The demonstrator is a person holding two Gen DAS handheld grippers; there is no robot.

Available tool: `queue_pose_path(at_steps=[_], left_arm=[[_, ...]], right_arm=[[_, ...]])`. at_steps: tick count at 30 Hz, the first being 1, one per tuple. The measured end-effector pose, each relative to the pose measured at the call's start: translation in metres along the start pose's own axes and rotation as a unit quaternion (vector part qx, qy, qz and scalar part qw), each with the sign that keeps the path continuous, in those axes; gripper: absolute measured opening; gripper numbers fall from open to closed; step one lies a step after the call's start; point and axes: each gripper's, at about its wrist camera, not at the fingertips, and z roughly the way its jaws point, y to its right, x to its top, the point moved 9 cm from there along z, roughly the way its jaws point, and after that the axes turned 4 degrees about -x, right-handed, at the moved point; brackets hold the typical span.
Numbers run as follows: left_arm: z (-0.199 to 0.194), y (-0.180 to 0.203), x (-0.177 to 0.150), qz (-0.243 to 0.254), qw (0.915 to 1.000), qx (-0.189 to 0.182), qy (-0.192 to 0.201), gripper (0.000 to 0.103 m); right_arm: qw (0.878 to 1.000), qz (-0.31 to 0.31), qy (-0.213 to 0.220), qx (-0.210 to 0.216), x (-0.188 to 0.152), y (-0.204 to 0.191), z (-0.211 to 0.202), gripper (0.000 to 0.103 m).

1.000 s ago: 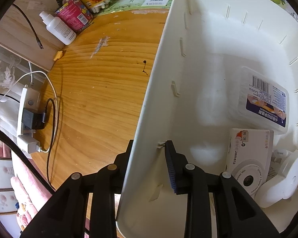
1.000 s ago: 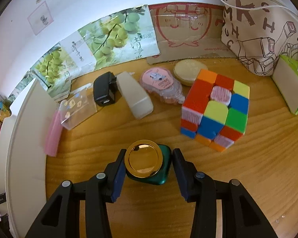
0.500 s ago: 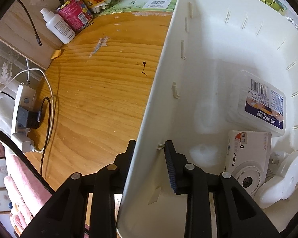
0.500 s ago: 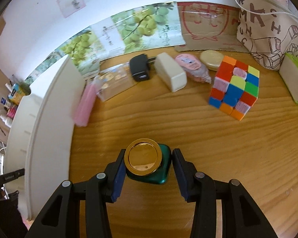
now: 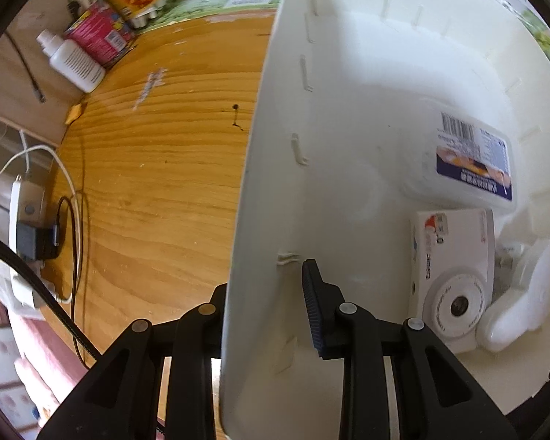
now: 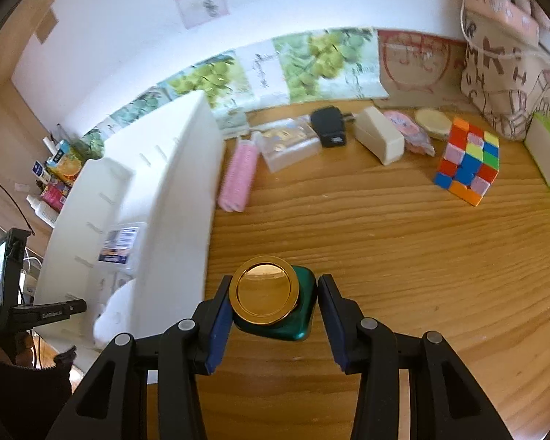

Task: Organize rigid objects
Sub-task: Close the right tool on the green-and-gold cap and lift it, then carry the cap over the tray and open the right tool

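The bin wall [image 5: 260, 220] hides the left gripper's [image 5: 264, 282] outer finger tip.

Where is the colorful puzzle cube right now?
In the right wrist view, the puzzle cube sits on the wooden table at the far right, just in front of the patterned bag and beside the green tissue pack.

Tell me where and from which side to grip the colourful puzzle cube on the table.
Grip the puzzle cube across two opposite flat side faces, at mid height, coming in from the front, where the wooden table lies bare. It sits apart from its neighbours. Its faces are flat and parallel, so the pads should seat squarely; avoid the corners.
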Motion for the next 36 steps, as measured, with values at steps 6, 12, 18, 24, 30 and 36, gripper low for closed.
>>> queue_pose_path(at_steps=[6,12,18,24,30,36], left_arm=[[0.001,-0.009,0.002,0.026,0.9995,-0.017,-0.01,0.031],[0.003,-0.012,0.006,0.063,0.9971,-0.039,-0.017,0.032],[0.004,-0.014,0.008,0.097,0.9932,-0.059,-0.023,0.032],[0.003,-0.015,0.009,0.123,0.9905,-0.059,-0.017,0.033],[-0.001,-0.009,0.006,0.137,0.9889,-0.056,-0.018,0.033],[-0.007,0.0,0.011,0.154,0.9867,-0.049,-0.014,0.033]], right_arm=[[0.999,0.001,0.044,0.002,0.001,-0.034,-0.016,0.045],[0.995,0.002,0.097,-0.013,0.007,-0.061,-0.03,0.045],[0.992,-0.001,0.125,0.002,0.011,-0.087,-0.038,0.045],[0.991,-0.044,0.126,0.023,0.004,-0.128,-0.032,0.045],[0.988,-0.076,0.119,0.055,0.003,-0.159,-0.024,0.045],[0.984,-0.08,0.143,0.066,0.011,-0.167,-0.025,0.049]])
